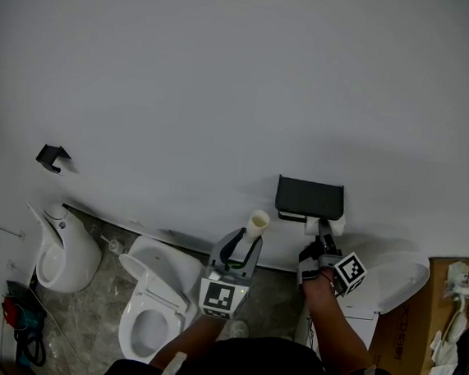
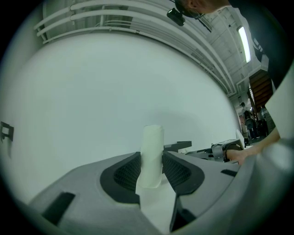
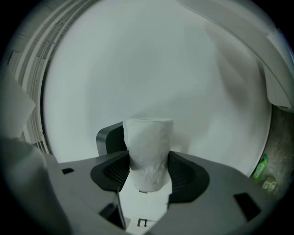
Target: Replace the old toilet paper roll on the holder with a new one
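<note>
New roll up at the holder
Right gripper (image 1: 321, 235) grips the new roll (image 3: 148, 151) just under the black holder (image 1: 309, 196) on the far wall; left gripper (image 1: 246, 243) clamps the old tube (image 1: 257, 223), further left. Best to keep the roll level and slide it on gently.

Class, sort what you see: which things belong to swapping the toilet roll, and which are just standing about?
For the job:
- holder
- empty tube, in the left gripper jaws
- paper roll, in the right gripper jaws

Standing about:
- toilet
- urinal
- wall hook
- cardboard box
</note>
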Demonstrator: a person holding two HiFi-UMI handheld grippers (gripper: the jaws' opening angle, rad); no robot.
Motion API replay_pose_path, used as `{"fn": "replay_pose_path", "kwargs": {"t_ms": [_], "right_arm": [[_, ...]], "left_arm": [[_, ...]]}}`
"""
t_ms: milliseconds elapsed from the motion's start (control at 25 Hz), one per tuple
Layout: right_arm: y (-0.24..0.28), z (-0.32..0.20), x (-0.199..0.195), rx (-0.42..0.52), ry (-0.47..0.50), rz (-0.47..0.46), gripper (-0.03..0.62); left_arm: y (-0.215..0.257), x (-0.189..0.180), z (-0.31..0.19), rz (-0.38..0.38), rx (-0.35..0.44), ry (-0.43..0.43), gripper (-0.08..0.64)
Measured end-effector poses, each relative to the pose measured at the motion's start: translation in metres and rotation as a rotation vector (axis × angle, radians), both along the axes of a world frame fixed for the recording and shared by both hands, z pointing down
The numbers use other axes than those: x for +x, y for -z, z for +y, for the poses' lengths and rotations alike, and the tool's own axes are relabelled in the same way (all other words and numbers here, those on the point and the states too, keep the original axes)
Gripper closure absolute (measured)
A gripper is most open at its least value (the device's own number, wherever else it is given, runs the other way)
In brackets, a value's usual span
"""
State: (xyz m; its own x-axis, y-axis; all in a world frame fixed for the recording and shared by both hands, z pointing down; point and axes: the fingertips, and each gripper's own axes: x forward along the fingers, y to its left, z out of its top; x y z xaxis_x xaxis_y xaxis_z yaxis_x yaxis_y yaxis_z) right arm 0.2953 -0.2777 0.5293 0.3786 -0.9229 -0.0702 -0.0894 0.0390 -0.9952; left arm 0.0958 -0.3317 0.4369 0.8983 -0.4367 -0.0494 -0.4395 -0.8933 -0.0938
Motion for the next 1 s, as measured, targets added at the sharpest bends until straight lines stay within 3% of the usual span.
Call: {"fn": "replay_pose_path", "kwargs": {"t_ms": [640,1000], "right_arm": [[0.0,-0.02,-0.033,-0.006,-0.026,-0.006,0.336],[-0.003,-0.02,-0.041,0.068,-0.103,-0.015,0.333]], "left_arm": [[0.002,-0.024,-0.012,-0.016,0.021,-0.009,0.413],[-0.002,-0.036,-0.022,-0.03,0.021,-0.049,0.413]]}}
